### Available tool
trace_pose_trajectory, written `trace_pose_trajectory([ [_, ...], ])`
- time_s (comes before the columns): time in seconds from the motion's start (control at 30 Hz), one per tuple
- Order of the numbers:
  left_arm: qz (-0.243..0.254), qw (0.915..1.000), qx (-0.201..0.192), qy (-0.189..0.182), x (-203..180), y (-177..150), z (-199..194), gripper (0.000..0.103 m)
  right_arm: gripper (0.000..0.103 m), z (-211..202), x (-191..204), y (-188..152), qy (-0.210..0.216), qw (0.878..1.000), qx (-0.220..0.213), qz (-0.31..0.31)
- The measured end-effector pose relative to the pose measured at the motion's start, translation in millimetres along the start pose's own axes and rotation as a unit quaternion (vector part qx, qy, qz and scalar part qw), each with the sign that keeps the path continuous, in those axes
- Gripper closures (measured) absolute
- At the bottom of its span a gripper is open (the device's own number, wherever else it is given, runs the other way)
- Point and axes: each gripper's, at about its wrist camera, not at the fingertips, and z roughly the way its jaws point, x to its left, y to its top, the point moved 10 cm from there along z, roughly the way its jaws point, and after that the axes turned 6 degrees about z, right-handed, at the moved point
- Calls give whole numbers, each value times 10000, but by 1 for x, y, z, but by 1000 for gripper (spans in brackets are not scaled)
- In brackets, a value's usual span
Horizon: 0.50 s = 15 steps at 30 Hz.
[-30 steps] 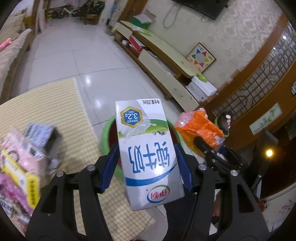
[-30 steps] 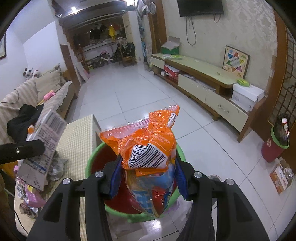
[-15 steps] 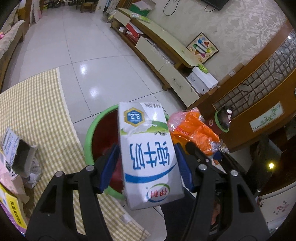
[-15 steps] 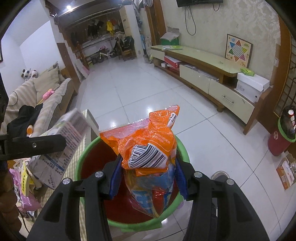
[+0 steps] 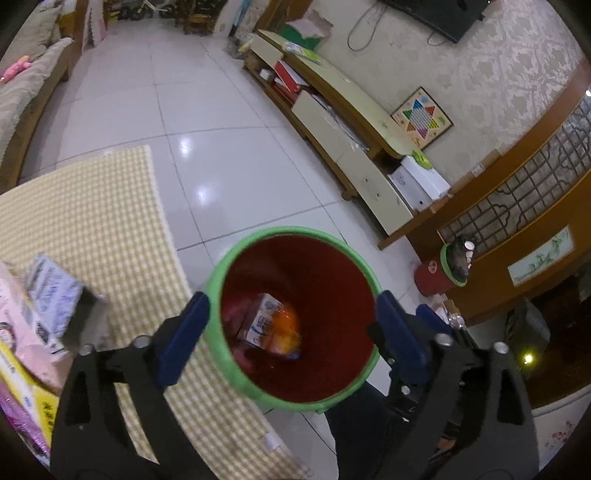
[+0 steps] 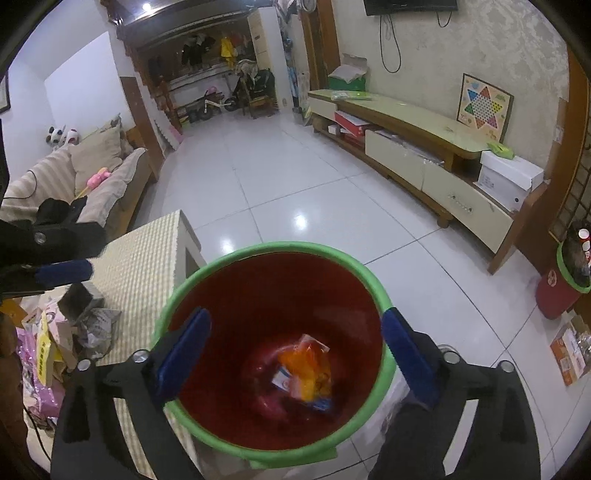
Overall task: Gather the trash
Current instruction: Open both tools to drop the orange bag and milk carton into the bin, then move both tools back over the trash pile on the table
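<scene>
Both tongs have just sprung apart and hang empty over the green-rimmed red bin (image 5: 221, 343): left tongs (image 5: 290, 325), right tongs (image 6: 295, 343). Deep inside lie the milk carton (image 5: 260, 321) and orange snack bag (image 6: 308, 369), beside the checked counter (image 5: 92, 206).

Long TV cabinet (image 6: 413, 144) (star game board (image 6: 484, 105) on top), striped sofa (image 6: 55, 173)

**Lighting and picture quality**

You work under dim indoor light. A ceiling lamp (image 6: 146, 6) glows at top left of the right wrist view. The tiled floor (image 5: 207, 147) throws back white glare spots. Both views bend hard toward black corners. The clutter (image 5: 55, 306) on the table is motion-blurred; the bin (image 6: 376, 288) has a soft rim and a shadowed inside.
</scene>
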Motion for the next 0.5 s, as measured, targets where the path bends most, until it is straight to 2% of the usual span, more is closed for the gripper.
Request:
trace_pose_trajectory([
  [0.1, 24, 9998, -120, 169, 10, 2, -18, 6, 8, -7, 7, 0, -12, 10000, -20, -42],
  [0.27, 5, 9986, -308, 441, 31, -6, -57, 6, 7, -25, 22, 2, 11, 9999, -96, -96],
  [0.5, -83, 9947, -612, 820, 63, -35, -128, 6, 7, -58, 79, -11, 340, 9986, -112, -395],
])
